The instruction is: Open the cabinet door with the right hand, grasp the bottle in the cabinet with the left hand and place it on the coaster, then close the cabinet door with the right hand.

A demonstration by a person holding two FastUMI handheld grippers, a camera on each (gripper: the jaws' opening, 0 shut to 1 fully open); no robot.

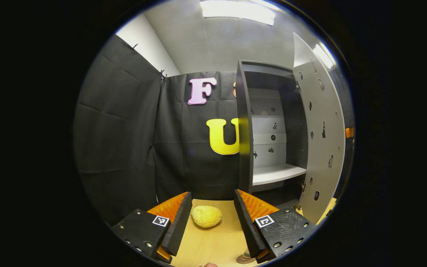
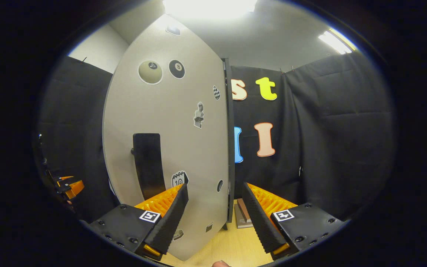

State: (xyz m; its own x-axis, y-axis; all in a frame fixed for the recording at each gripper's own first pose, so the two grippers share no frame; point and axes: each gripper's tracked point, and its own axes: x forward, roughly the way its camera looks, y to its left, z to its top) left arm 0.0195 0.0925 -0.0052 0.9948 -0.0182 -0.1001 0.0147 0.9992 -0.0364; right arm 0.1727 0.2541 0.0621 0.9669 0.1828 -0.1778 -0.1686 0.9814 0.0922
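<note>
Left gripper view: my left gripper (image 1: 212,217) is spread wide with nothing between the fingers, hanging over the wooden tabletop (image 1: 213,244). A yellow lemon-like fruit (image 1: 206,216) lies on the table in the gap ahead of them. Beyond, the cabinet (image 1: 245,126) stands with its door (image 1: 319,141) swung open; I see a bare white shelf (image 1: 276,173) and can't make out the bottle inside.

Right gripper view: my right gripper (image 2: 215,213) is also released, fingers on either side of the door's free edge without pressing it. Door's black handle (image 2: 148,165) sits just left. A small brown block (image 2: 242,213) rests on the table behind. My left gripper shows far left.
</note>
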